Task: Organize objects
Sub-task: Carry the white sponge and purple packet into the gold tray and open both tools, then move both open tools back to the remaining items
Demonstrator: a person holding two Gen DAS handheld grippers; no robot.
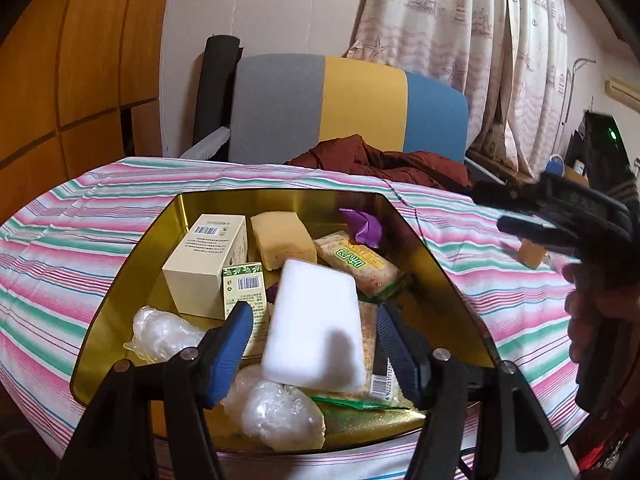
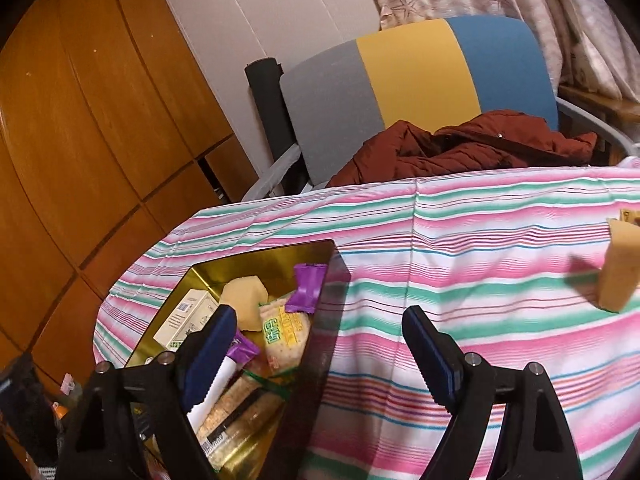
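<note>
A gold tin [image 1: 120,280] on the striped cloth holds a cream box [image 1: 204,256], a yellow sponge [image 1: 282,240], a cracker packet [image 1: 356,260], a purple wrapper [image 1: 362,224] and clear plastic bundles [image 1: 280,416]. A white sponge [image 1: 316,320] lies tilted on top of them, between the fingers of my left gripper [image 1: 314,312]; there is a gap on each side, so the gripper is open. My right gripper [image 2: 318,314] is open and empty over the tin's [image 2: 208,272] right edge and the cloth. Another yellow sponge [image 2: 618,276] stands on the cloth at far right.
A chair [image 1: 360,100] with a grey, yellow and blue back stands behind the table, a red-brown jacket [image 2: 460,148] on its seat. Wooden wardrobe doors [image 2: 80,120] are at left, curtains [image 1: 480,20] at back right. Striped cloth [image 2: 480,240] stretches right of the tin.
</note>
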